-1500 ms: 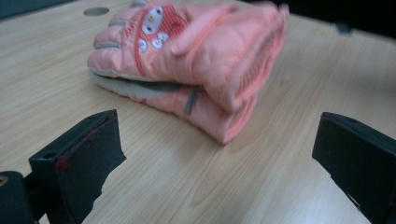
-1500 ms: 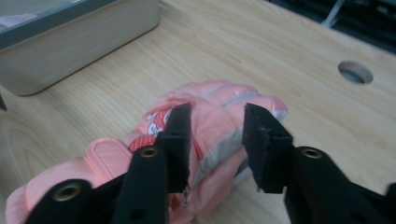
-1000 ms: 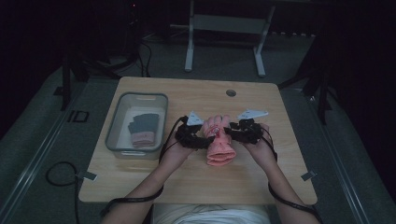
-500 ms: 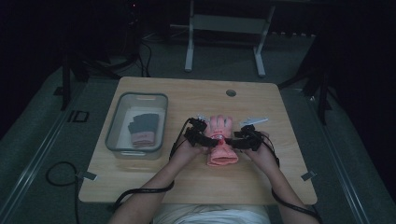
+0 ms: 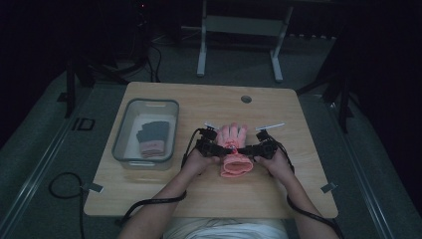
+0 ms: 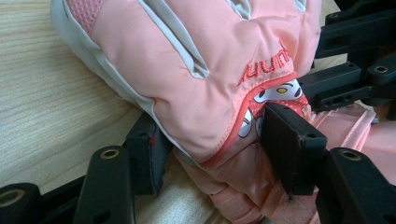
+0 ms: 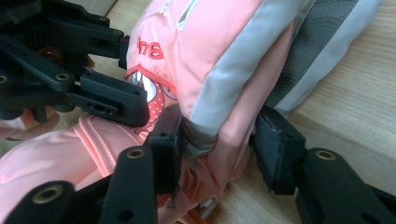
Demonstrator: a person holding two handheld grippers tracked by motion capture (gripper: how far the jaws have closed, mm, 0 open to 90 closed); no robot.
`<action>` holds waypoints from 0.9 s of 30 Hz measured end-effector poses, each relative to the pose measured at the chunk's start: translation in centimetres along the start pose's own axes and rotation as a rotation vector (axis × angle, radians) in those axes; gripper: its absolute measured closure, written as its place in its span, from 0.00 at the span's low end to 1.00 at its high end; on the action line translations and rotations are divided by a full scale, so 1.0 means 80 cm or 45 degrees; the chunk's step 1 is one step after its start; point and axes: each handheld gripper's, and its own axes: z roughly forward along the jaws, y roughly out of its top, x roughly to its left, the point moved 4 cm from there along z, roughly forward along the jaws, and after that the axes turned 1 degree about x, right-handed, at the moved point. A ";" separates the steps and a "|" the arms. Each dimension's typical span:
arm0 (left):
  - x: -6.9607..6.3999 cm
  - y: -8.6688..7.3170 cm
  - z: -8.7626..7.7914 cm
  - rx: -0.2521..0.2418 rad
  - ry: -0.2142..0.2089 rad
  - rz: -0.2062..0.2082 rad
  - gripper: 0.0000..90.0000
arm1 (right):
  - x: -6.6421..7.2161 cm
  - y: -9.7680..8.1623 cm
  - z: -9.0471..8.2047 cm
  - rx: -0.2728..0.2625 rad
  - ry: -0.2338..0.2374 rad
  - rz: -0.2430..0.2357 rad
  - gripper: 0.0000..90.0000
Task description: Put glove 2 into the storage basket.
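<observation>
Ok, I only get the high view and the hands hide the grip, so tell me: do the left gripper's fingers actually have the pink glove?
Observer: Yes. The left gripper has just been closing, and its fingers now pinch the pink glove near the wrist.
Operator: And the other side?
Observer: The right gripper has just been closing too. Its fingers squeeze the glove's grey-edged side, bunching the fabric.
Operator: Any marking on it I can't make out?
Observer: A cartoon face on a red dotted band, with red stitched lettering above it.
</observation>
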 end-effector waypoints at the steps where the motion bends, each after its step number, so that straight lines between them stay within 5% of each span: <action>1: -0.001 0.000 0.000 -0.007 0.001 0.009 0.49 | 0.001 0.000 0.000 -0.002 -0.004 0.001 0.65; 10: -0.009 0.007 -0.003 0.028 -0.016 0.054 0.78 | 0.015 0.001 -0.001 -0.026 -0.107 -0.032 0.76; 21: -0.022 0.014 -0.024 0.013 -0.011 0.090 0.82 | 0.032 0.009 -0.017 -0.063 -0.109 -0.094 0.79; 27: -0.032 0.031 -0.062 -0.032 0.011 0.137 0.82 | 0.055 0.027 -0.033 -0.136 -0.101 -0.134 0.79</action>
